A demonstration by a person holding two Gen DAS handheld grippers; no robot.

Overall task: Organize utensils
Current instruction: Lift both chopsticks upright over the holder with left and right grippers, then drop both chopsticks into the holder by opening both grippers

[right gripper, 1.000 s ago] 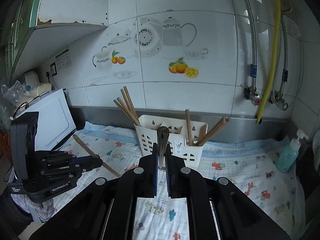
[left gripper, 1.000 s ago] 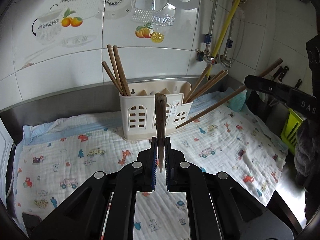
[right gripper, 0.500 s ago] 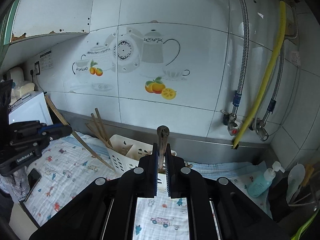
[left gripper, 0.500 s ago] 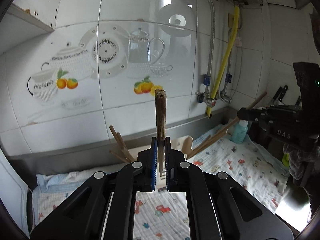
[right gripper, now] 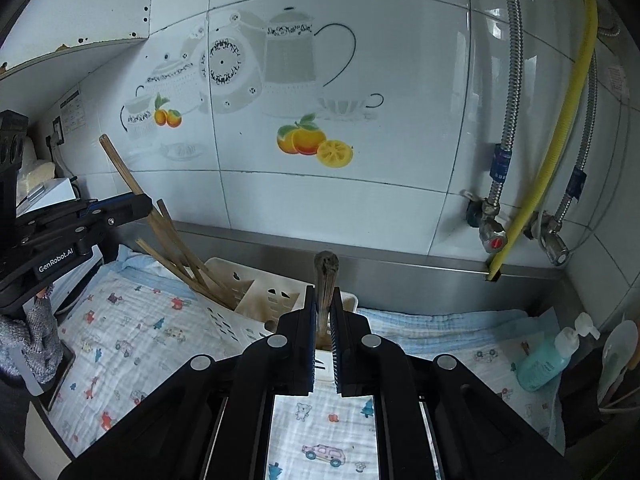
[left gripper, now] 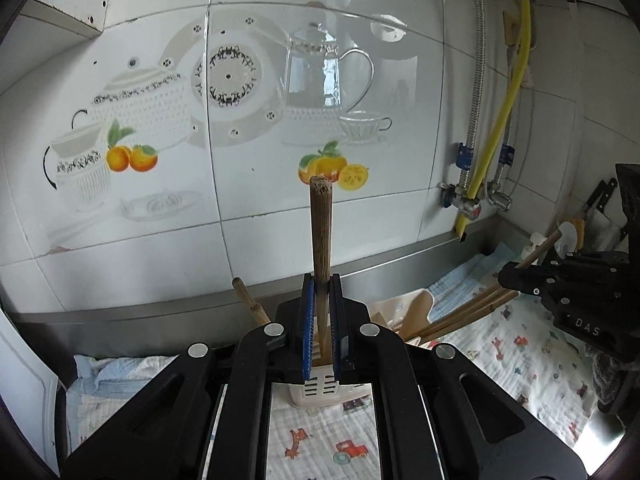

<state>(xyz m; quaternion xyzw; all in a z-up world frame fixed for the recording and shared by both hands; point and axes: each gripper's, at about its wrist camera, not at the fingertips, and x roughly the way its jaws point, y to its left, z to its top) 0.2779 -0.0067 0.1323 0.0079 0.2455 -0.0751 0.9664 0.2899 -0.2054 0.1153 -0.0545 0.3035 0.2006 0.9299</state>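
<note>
My left gripper (left gripper: pixel 321 286) is shut on a brown chopstick (left gripper: pixel 321 232) that stands upright out of its jaws, above the cream utensil holder (left gripper: pixel 320 392). My right gripper (right gripper: pixel 325 298) is shut on another chopstick (right gripper: pixel 327 274), just over the holder's (right gripper: pixel 256 300) right end. Several chopsticks (right gripper: pixel 180 252) lean out of the holder's left compartment and others (left gripper: pixel 464 312) out of its right side. In the left wrist view the right gripper (left gripper: pixel 516 278) shows at the right with its chopstick (left gripper: pixel 538 246). The right wrist view has the left gripper (right gripper: pixel 132 204) at the left.
A cartoon-print cloth (right gripper: pixel 132 332) covers the counter. Behind it is a tiled wall with a yellow hose (right gripper: pixel 560 128) and metal pipes (right gripper: pixel 508 120). A teal soap bottle (right gripper: pixel 548 360) stands at the right and knives (left gripper: pixel 600 200) hang further right. A white appliance (right gripper: pixel 48 192) sits left.
Both grippers have risen and moved in toward the holder and the wall, each still gripping its chopstick. The holder has dropped low in both views.
</note>
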